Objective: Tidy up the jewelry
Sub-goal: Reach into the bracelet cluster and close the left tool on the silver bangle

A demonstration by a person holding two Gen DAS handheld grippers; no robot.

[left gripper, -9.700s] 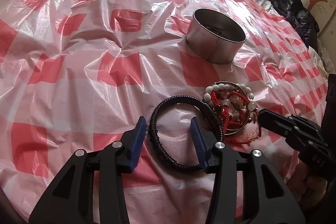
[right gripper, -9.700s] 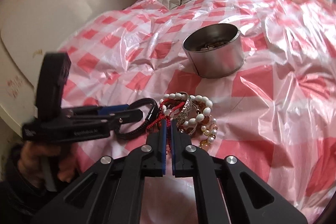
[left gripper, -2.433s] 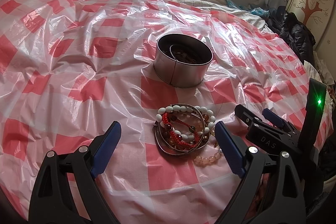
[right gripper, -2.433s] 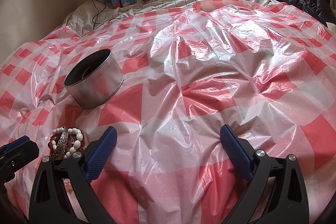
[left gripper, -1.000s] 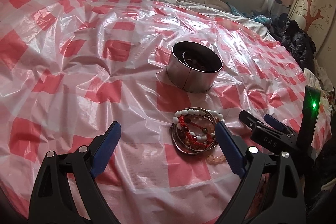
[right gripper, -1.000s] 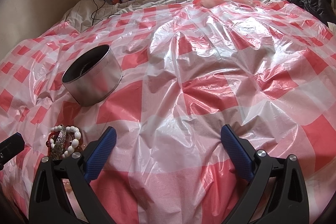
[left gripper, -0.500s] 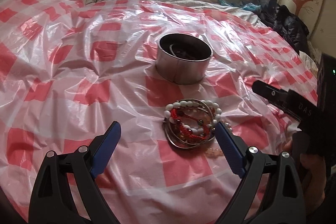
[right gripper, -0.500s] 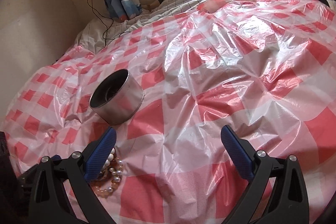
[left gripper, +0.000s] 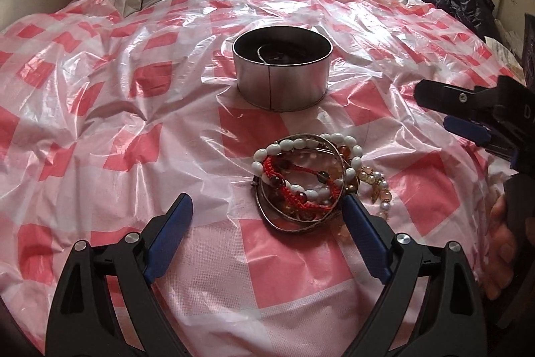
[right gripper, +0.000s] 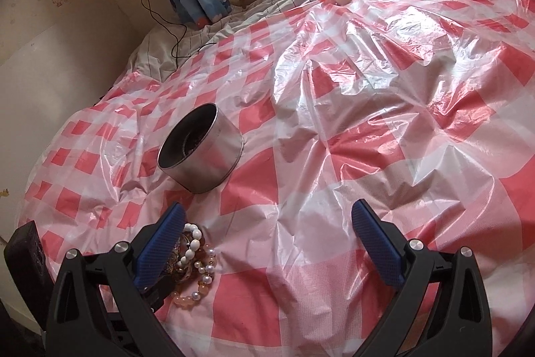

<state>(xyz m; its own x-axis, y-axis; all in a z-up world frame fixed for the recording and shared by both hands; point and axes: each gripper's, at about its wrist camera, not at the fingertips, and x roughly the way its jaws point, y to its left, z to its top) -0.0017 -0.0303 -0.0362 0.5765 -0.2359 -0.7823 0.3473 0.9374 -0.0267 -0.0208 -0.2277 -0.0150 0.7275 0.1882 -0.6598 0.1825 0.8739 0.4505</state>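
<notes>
The black cord bracelet that lay beside the pile some seconds back is gone from the sheet, and something dark now lies in the metal tin [left gripper: 282,74], so one piece looks sorted. The left gripper [left gripper: 265,235] hangs wide and empty just near of the bracelet pile [left gripper: 309,181], its right finger at the pile's edge; the right gripper [right gripper: 267,240] is also spread and empty, the pile at its left finger; another pick seems next, with the tangled bands likely to lift together.

The tin [left gripper: 282,79] is smooth, dull-shining metal. The checked sheet [left gripper: 133,129] is glossy, crinkled plastic. The white beads [left gripper: 287,144] look polished.
</notes>
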